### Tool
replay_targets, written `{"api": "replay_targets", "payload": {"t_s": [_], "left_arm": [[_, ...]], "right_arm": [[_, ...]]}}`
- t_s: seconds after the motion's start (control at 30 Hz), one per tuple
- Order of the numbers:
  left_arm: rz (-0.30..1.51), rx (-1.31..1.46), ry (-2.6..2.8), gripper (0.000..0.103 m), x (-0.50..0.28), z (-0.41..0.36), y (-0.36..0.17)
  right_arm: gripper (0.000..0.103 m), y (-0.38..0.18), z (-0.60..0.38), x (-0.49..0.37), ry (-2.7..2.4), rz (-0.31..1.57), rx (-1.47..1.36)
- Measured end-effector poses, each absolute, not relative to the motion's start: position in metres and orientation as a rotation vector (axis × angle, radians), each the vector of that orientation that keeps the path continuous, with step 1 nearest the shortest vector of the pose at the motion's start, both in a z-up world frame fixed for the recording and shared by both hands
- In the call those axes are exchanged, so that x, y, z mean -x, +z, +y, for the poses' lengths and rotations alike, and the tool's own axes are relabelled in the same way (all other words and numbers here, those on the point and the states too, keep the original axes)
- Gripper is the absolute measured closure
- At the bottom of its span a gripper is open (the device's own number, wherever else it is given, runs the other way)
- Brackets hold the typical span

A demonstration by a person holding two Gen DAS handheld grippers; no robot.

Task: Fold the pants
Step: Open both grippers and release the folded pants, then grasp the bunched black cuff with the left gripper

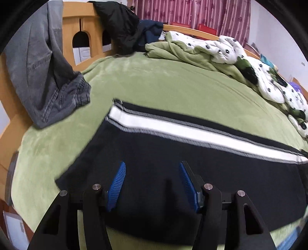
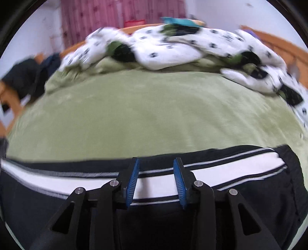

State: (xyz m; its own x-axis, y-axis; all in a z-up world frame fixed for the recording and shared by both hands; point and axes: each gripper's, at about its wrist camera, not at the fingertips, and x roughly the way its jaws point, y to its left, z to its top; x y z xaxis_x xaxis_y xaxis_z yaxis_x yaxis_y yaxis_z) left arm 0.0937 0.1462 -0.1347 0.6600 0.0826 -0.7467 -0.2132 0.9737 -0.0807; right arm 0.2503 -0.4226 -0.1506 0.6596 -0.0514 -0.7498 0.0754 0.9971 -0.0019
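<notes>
Black pants [image 1: 154, 157] with a white side stripe edged in grey lie flat and lengthwise on the green bed cover [image 1: 154, 84]. My left gripper [image 1: 152, 165] is open, its blue pads hovering just above the black cloth near the pants' left end, holding nothing. In the right wrist view the pants [image 2: 250, 192] lie across the bottom, stripe uppermost. My right gripper [image 2: 156, 162] is open over the white stripe near its far edge, holding nothing. That view is motion-blurred.
Grey trousers [image 1: 42, 67] hang over the wooden bed frame [image 1: 77, 23] at left. Dark clothes [image 1: 123, 25] are heaped on the frame. A white spotted quilt [image 1: 250, 63] lies bunched along the far side, also in the right wrist view [image 2: 173, 44]. Pink curtains [image 1: 192, 13] hang behind.
</notes>
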Motion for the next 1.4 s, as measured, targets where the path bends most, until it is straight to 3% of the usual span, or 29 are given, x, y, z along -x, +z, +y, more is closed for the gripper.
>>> {"api": "replay_targets", "payload": {"t_s": [0.1,0.33,0.47,0.93,0.97,1.03,1.4], "left_arm": [[0.841,0.211,0.128,0.048,-0.07,0.145,-0.138],[0.822,0.428,0.111,0.048,-0.023,0.169,-0.16],[0.74,0.517,0.133,0.048,-0.006,0.191,-0.165],[0.755,0.703,0.177,0.049,-0.057,0.26,-0.2],[0.741,0.728,0.184,0.05,-0.062,0.267,-0.2],[0.738,0.754,0.213,0.07,-0.066,0.279,-0.202],[0.728,0.765,0.225,0.07,-0.073,0.284,-0.209]], "right_arm": [[0.066,-0.183,-0.405,-0.272,-0.124,0.945,0.035],[0.065,-0.149,-0.398,-0.249,-0.133,0.954,-0.072],[0.047,-0.126,-0.38,-0.205,-0.127,0.873,-0.072],[0.047,-0.148,-0.349,-0.112,-0.174,0.934,-0.286],[0.047,-0.151,-0.35,-0.109,-0.175,0.938,-0.313],[0.047,-0.156,-0.35,-0.104,-0.178,0.942,-0.363],[0.047,-0.154,-0.331,-0.086,-0.218,0.872,-0.248]]}}
